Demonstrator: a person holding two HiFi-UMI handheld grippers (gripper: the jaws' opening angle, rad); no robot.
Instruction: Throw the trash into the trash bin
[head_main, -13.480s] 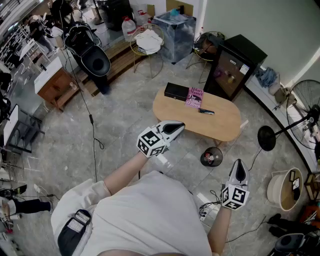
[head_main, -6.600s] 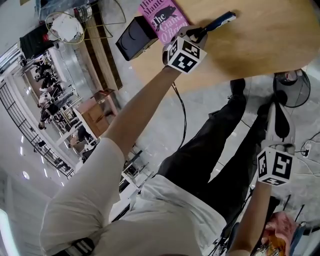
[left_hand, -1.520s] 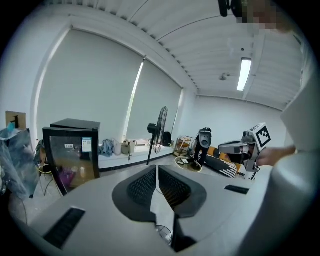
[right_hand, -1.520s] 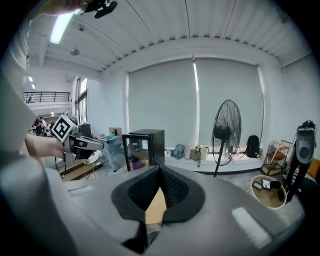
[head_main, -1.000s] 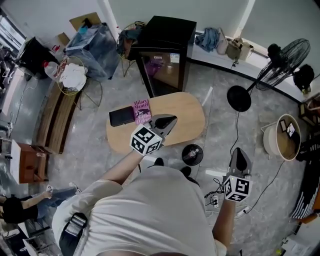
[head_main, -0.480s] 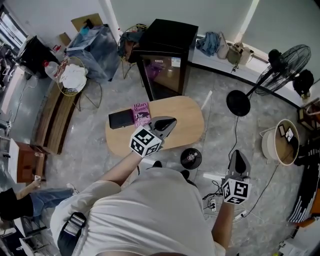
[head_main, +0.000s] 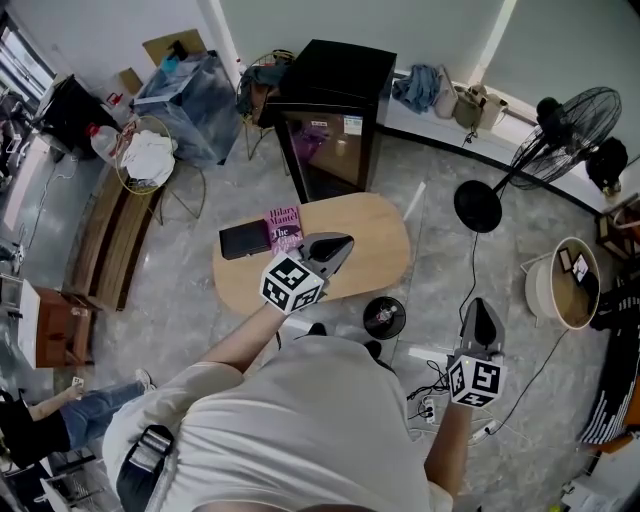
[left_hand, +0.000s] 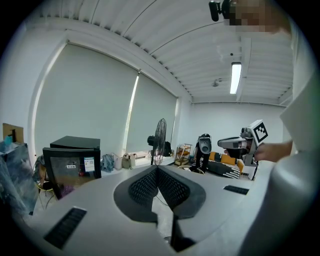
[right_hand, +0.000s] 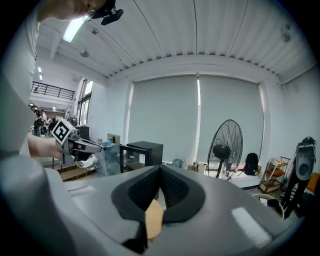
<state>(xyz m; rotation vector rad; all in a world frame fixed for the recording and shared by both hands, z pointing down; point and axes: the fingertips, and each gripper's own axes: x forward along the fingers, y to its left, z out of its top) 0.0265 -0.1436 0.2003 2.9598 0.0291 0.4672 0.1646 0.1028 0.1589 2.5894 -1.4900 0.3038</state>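
A small round black trash bin (head_main: 384, 316) stands on the floor by the near right end of the oval wooden table (head_main: 375, 240), with something pale and red inside it. My left gripper (head_main: 340, 241) hovers over the table's near edge, jaws shut and nothing showing between them. My right gripper (head_main: 481, 305) hangs over the floor to the right of the bin, also shut and empty. In the left gripper view the left gripper's (left_hand: 157, 167) jaws meet at the tip. The right gripper view shows the right gripper's (right_hand: 160, 167) jaws closed the same way.
A black box (head_main: 245, 240) and a pink book (head_main: 285, 228) lie on the table's left end. Behind the table stands a black glass-door cabinet (head_main: 335, 110). A standing fan (head_main: 565, 125), a round beige basket (head_main: 560, 295) and floor cables (head_main: 430, 405) are at the right.
Both grippers stay where they were and stay shut. Only the head view has shifted slightly.
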